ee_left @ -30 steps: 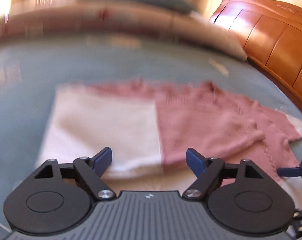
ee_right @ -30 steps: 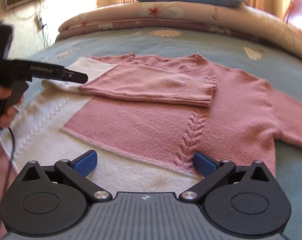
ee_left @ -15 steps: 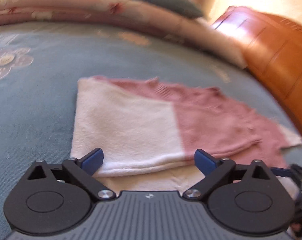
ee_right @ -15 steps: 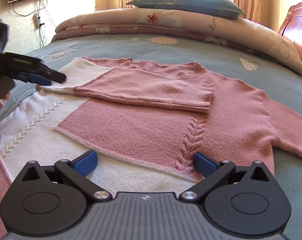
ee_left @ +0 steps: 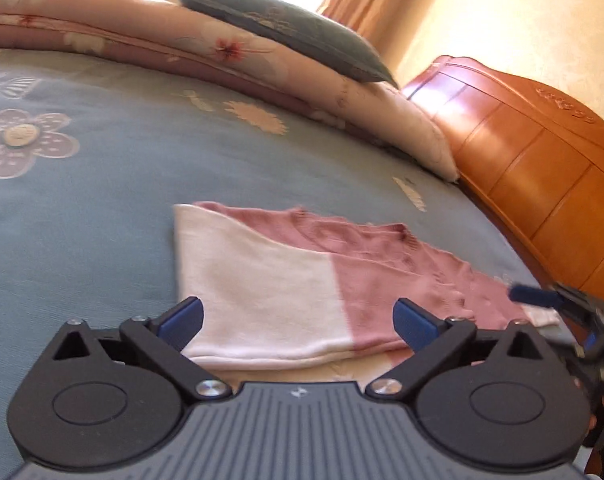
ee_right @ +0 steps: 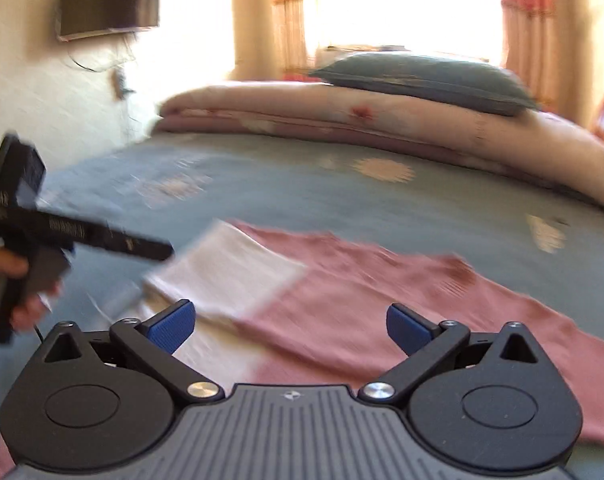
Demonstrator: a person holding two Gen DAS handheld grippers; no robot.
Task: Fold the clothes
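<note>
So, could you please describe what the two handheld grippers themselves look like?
Both match. The left gripper and right gripper each have a grey ribbed body, two round black plates, black linkage arms on silver screws and blue finger pads. Seen side-on, the left gripper is a black bar with white lettering and a trailing thin cable.

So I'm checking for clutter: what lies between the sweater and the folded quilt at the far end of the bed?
Only bare blue bedspread separates the sweater from the folded quilt; both wrist views show it.
</note>
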